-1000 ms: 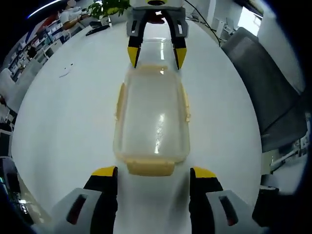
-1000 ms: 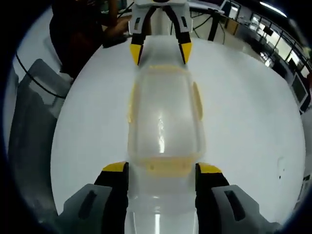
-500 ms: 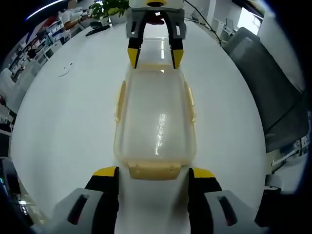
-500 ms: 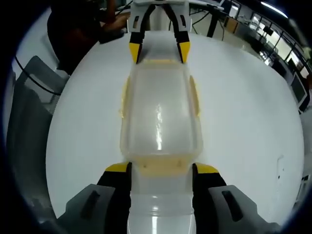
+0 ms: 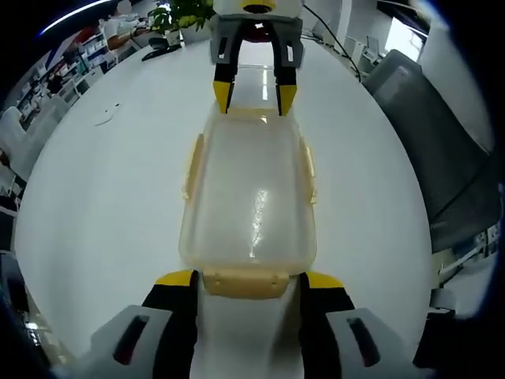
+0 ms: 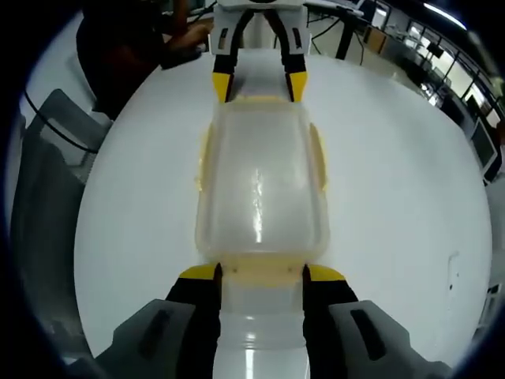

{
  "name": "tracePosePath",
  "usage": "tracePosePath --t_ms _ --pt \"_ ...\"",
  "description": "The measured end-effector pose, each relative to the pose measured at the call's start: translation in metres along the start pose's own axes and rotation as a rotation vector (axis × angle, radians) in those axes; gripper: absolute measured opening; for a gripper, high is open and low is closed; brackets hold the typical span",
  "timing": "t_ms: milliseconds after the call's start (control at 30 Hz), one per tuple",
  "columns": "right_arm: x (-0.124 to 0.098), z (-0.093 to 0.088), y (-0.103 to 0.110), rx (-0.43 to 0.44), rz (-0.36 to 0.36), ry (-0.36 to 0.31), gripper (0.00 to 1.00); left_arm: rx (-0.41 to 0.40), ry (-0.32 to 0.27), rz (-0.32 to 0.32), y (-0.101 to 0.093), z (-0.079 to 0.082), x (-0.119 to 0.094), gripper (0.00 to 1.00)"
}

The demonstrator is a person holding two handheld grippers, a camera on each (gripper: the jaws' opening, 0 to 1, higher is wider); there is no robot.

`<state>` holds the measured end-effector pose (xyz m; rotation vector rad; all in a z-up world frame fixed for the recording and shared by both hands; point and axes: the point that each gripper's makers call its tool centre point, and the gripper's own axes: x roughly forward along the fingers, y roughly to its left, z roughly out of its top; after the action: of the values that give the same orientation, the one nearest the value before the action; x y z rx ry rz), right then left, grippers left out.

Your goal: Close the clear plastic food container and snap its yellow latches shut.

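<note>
Left gripper: yellow-tipped jaws parted, one tip on each side of the near end latch; contact with it cannot be told; nothing is clamped
Right gripper: jaws parted in the same way, straddling the end latch on its own side of the box; in the left gripper view it stands at the far end, tips spread just beyond the far rim
Left gripper, seen from the right gripper view: at the far end of the container, jaws spread, tips beside the far latch
Container: clear plastic food box, long and rounded at the corners, lid lying on top, set lengthwise between the two grippers on the table; also
Near end latch: pale yellow flap at the short end, lying between the left gripper's tips
End latch on the right gripper's side: pale yellow, between that gripper's tips
Side latches: pale yellow flaps along both long sides, standing a little out from the wall
Table: white, glossy, round-edged; the container sits near its middle
Chair: grey, beside the table
Plant: green leaves past the table's far edge
Person: dark clothing, arm resting at the table's far edge
</note>
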<state>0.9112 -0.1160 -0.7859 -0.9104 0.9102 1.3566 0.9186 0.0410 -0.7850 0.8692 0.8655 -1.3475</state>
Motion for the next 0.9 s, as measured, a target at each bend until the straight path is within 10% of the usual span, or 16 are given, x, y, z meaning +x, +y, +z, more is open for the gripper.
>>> tracePosePath --t_ms 900 --pt "-0.0008 -0.0012 0.0056 -0.018 0.01 0.019 0.36 0.006 0.006 -0.005 0.0016 -0.0004 -0.0001 0.33"
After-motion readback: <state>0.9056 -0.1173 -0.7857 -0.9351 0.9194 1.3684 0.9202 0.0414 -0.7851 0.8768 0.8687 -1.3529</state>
